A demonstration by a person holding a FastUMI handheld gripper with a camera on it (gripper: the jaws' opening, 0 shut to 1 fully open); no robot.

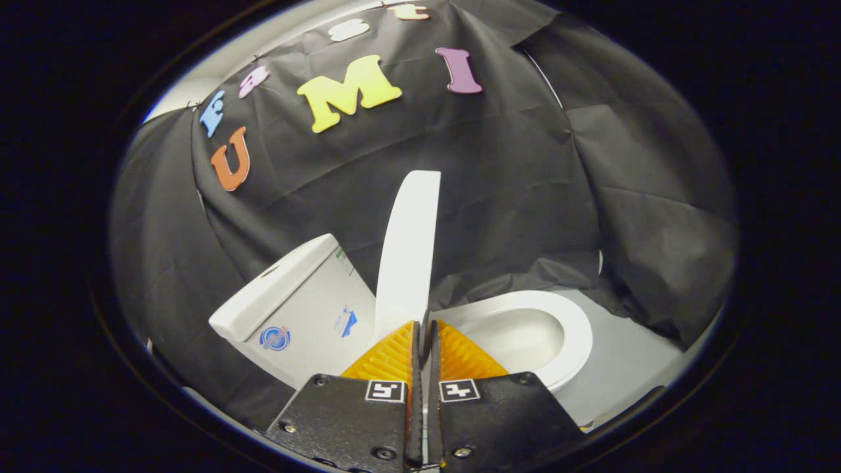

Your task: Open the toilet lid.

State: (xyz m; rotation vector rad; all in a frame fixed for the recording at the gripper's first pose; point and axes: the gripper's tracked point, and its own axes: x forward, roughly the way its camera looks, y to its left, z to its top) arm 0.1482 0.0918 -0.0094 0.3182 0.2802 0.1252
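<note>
The white toilet lid [409,249] stands raised, nearly upright and seen edge-on, rising just beyond my fingertips. To its right the white seat ring [578,335] and the open bowl [519,338] lie uncovered. My gripper [424,323] sits low in front of the lid's lower end, its orange ribbed fingers [387,358] pressed together with only a thin dark slit between them. The lid is wider than that slit and lies behind the tips, not between them. I cannot tell whether the tips touch the lid.
The white cistern [295,309] stands left of the lid, tilted in this view, with stickers on its side. Black cloth wall [512,197] hangs close behind and around the toilet. A pale floor [631,368] shows right of the bowl.
</note>
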